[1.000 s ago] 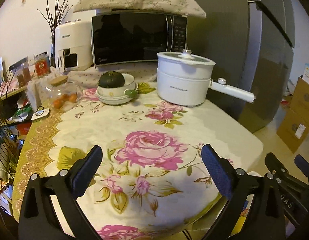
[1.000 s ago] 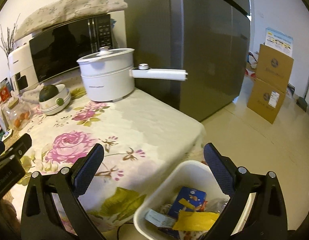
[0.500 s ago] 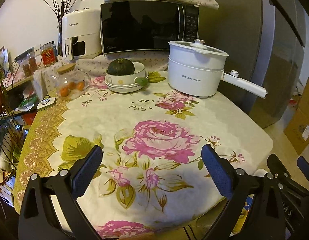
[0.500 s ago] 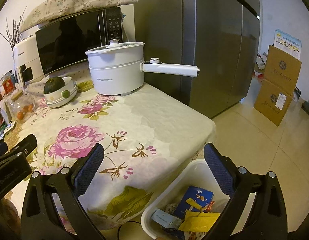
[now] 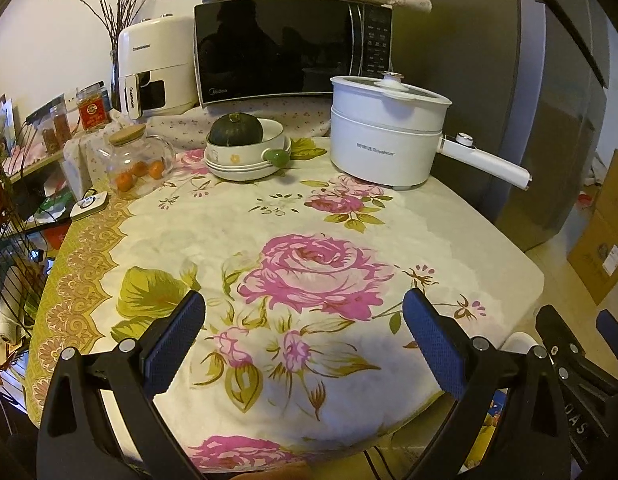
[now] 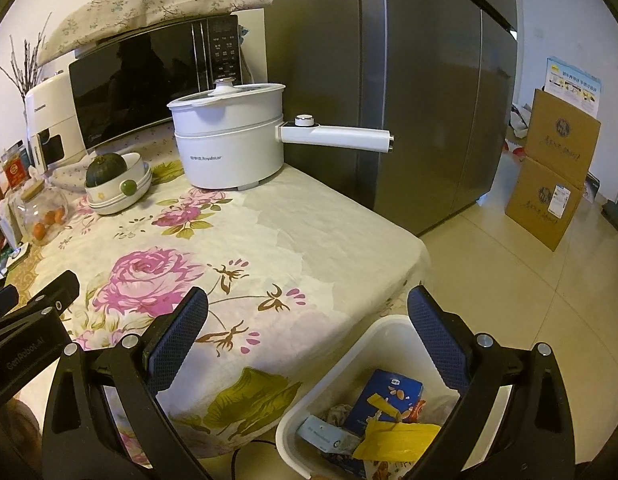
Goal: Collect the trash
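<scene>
Trash, including a blue carton (image 6: pixel 383 400) and yellow wrapper (image 6: pixel 393 438), lies in the white bin (image 6: pixel 337 364) on the floor beside the table (image 6: pixel 309 236). Right tongs (image 6: pixel 307 332) above the bin: jaws wide apart, empty. Left tongs (image 5: pixel 303 334) over the flowered cloth: jaws wide apart, empty.

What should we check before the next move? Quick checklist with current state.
1. Left hand-held gripper open, holding nothing: ok.
2. Right hand-held gripper open, holding nothing: ok.
3. White trash bin beside the table edge, reachable below the right gripper: ok.
4. Bin has room: cannot tell; blue carton and yellow wrapper lie inside, depth hidden.
5. Loose trash on floral tablecloth: none visible, ok.
6. Electric pot handle overhangs table edge: not ok, avoid bumping it.
</scene>
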A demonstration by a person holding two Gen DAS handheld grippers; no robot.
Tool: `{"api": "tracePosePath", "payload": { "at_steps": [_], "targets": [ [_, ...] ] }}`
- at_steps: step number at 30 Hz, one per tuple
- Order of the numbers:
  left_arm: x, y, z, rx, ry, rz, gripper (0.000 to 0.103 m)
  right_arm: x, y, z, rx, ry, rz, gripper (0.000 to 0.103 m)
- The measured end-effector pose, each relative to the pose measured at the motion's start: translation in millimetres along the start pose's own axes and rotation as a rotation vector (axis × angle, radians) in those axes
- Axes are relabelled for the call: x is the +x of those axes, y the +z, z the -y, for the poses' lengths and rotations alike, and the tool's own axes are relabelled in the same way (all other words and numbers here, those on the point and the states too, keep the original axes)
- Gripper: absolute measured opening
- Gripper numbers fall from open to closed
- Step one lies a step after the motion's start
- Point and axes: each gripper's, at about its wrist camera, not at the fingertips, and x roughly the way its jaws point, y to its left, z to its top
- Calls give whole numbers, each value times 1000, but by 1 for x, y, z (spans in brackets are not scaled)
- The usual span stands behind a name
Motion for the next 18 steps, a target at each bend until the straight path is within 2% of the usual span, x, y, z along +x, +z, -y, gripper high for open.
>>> {"api": "tracePosePath", "payload": {
  "at_steps": [18],
  "targets": [
    [3, -3, 4, 6, -16, -24, 96, -1, 1, 5, -4, -39, 32, 96]
  ]
}}
